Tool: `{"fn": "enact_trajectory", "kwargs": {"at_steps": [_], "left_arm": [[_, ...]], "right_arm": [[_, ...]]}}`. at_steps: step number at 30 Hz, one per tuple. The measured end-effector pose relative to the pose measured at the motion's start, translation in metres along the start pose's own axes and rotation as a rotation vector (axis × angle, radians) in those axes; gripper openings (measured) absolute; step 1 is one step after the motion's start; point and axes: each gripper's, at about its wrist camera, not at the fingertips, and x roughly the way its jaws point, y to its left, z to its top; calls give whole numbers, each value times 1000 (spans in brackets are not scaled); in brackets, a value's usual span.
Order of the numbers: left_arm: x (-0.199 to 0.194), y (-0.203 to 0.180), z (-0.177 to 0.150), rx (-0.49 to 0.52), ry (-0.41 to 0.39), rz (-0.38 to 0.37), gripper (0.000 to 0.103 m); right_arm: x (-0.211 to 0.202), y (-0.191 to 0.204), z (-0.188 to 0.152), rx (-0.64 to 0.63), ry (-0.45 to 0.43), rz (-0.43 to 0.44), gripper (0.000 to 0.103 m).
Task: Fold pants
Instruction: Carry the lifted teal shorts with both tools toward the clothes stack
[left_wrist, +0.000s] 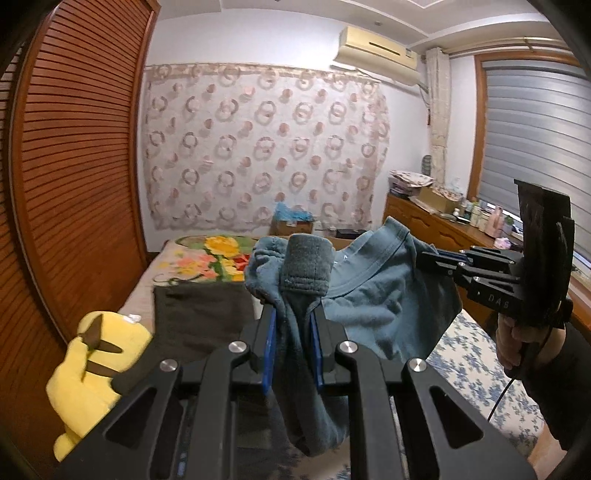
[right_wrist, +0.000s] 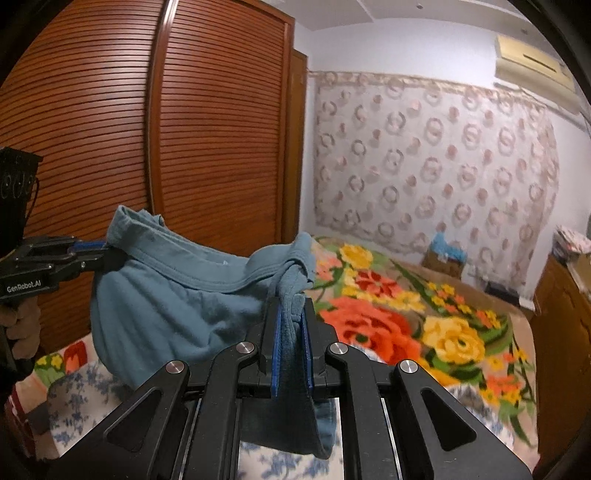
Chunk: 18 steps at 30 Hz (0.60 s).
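So the blue pants (left_wrist: 373, 295) are up in the air over the bed (right_wrist: 424, 314), waistband strung sideways between the two grippers. Left gripper (left_wrist: 291, 314) has its fingers clamped on one end, right gripper (right_wrist: 290, 317) clamped on the other. Neither's nearer; the legs hang down, so I'd guess lay-down comes next.

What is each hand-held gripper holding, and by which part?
Both hold the blue pants at the waistband: the left hand-held gripper and the right hand-held gripper each pinch one bunched end, lifted over the bed.
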Motion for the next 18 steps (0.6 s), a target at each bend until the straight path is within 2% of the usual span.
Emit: {"fn": "enact_trajectory", "kwargs": {"at_steps": [8, 18], "left_arm": [[-2, 35, 1, -27, -16, 58, 14], [5, 66, -19, -108, -11, 87, 14]], "right_arm": [[41, 16, 30, -49, -24, 44, 7], [102, 39, 55, -150, 1, 68, 7]]}}
